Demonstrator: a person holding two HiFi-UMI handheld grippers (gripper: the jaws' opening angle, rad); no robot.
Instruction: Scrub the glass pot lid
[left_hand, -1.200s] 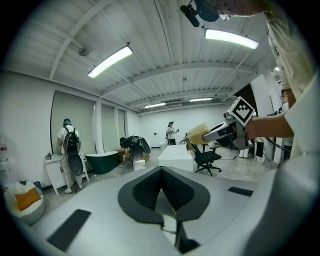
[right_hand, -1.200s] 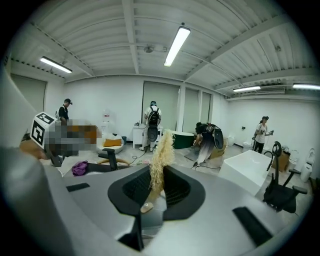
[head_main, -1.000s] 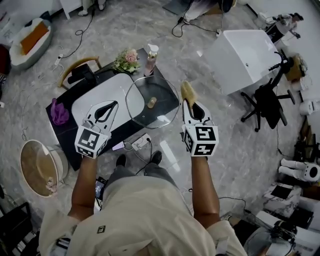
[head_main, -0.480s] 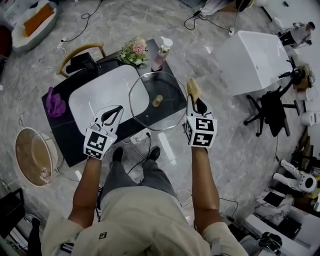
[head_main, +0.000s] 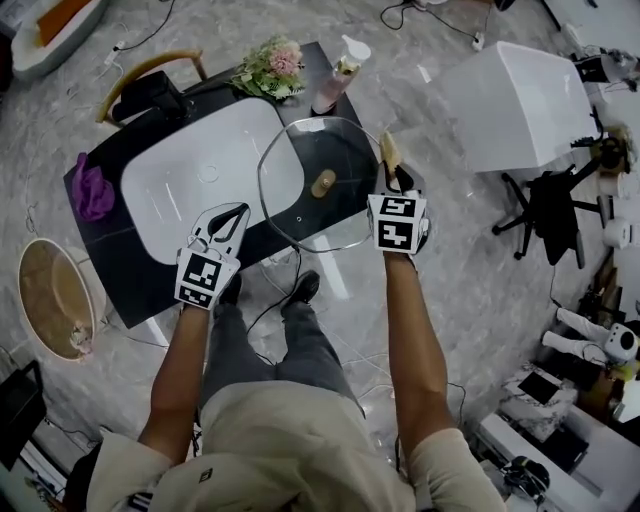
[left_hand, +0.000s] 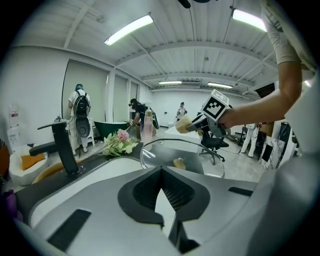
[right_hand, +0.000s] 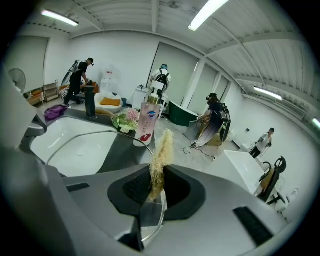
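Observation:
The round glass pot lid (head_main: 300, 160) with its tan knob (head_main: 323, 183) hangs over the sink's right side and the counter's front edge. My right gripper (head_main: 392, 172) is shut on a yellowish fibre scrubber (head_main: 389, 150), which stands up at the lid's right rim. In the right gripper view the scrubber (right_hand: 161, 155) sticks out of the jaws and the lid's rim (right_hand: 125, 133) curves into them. My left gripper (head_main: 241, 210) is shut with nothing in it, its tips just short of the lid's left rim. The left gripper view shows the lid (left_hand: 195, 150) ahead of the jaws.
A white sink basin (head_main: 190, 190) sits in a black counter (head_main: 110, 265) with a black faucet (head_main: 150, 95), flowers (head_main: 270, 65), a soap bottle (head_main: 340, 65) and a purple cloth (head_main: 90, 190). A white table (head_main: 510, 100), an office chair (head_main: 550, 215) and cables lie around. People stand far off.
The right gripper with the scrubber has closed in on the lid's right rim. The left gripper has edged towards the left rim. The head view has moved in over the counter.

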